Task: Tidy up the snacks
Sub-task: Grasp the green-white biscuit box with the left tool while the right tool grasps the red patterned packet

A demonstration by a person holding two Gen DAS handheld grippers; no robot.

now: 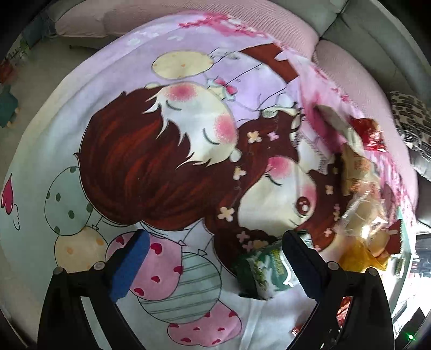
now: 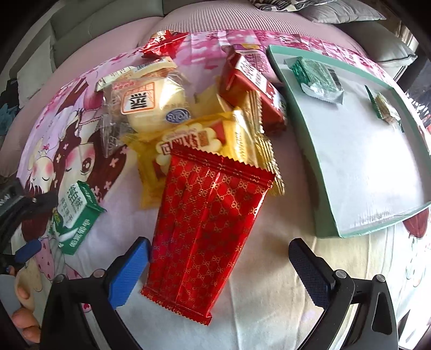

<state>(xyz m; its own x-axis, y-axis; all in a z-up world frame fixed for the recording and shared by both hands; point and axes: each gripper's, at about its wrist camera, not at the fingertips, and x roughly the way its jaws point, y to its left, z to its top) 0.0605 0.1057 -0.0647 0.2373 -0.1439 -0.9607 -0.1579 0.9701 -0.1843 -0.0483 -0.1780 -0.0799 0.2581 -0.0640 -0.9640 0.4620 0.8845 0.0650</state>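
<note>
A pile of snack packets lies on a cartoon blanket. In the right wrist view a red patterned packet lies nearest, its lower end between the fingers of my open right gripper, with nothing held. Behind it are a yellow packet, a clear-wrapped bun and a red box. A green-and-white packet lies to the left; in the left wrist view it sits just inside the right finger of my open left gripper. A teal tray at right holds two green packets.
The blanket covers a pink sofa cushion. Grey cushions lie behind. The snack pile also shows at the right of the left wrist view. The left gripper and a hand show at the left edge of the right wrist view.
</note>
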